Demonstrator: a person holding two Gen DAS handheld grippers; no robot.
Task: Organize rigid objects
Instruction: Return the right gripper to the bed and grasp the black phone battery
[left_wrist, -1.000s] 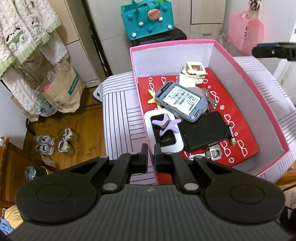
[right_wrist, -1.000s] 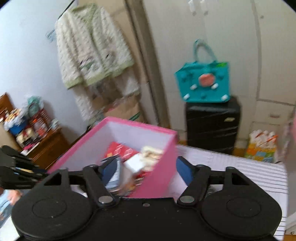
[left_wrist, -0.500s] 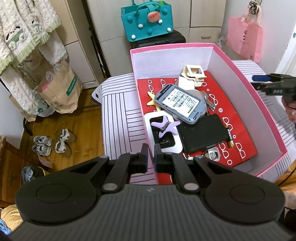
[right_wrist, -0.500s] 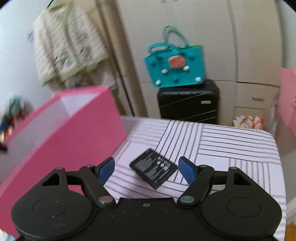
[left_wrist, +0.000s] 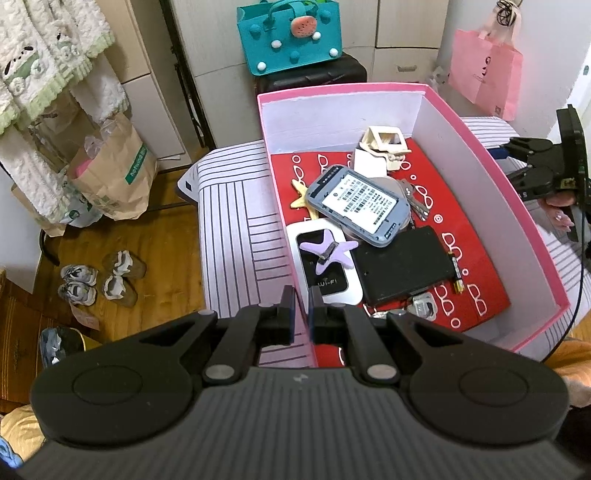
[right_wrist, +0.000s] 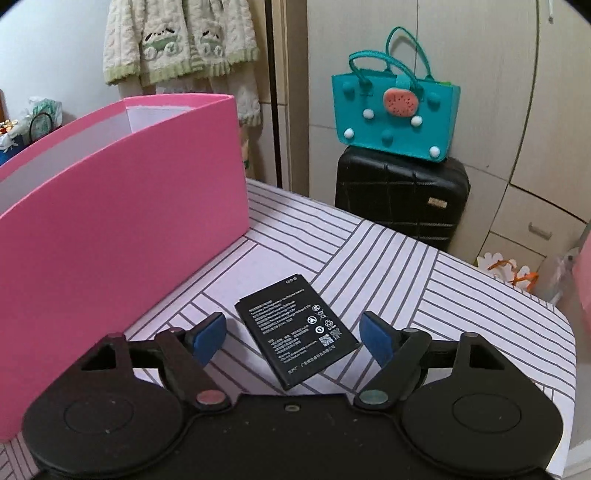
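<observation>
A pink box (left_wrist: 476, 147) stands on the striped table (left_wrist: 232, 229). In it lie a grey-blue phone (left_wrist: 356, 205), a white Wi-Fi router (left_wrist: 325, 266) with a purple star clip (left_wrist: 328, 247) on top, a black case (left_wrist: 402, 266), keys and a cream part (left_wrist: 384, 142). My left gripper (left_wrist: 301, 317) is shut on the box's near left wall. Outside the box (right_wrist: 110, 240), a black battery (right_wrist: 297, 328) lies flat on the table. My right gripper (right_wrist: 291, 332) hangs low over it, its jaws opening, with the battery between the blue pads (right_wrist: 210, 332) but untouched.
A teal bag (right_wrist: 395, 110) sits on a black suitcase (right_wrist: 399, 199) behind the table. A pink paper bag (left_wrist: 487, 70) hangs at the right. A brown paper bag (left_wrist: 110, 173) and shoes (left_wrist: 99, 280) are on the wooden floor at the left.
My right gripper has swung from above the box to its outer side and dropped toward the battery, with its jaws spreading wider. The left gripper has kept still on the box wall.
</observation>
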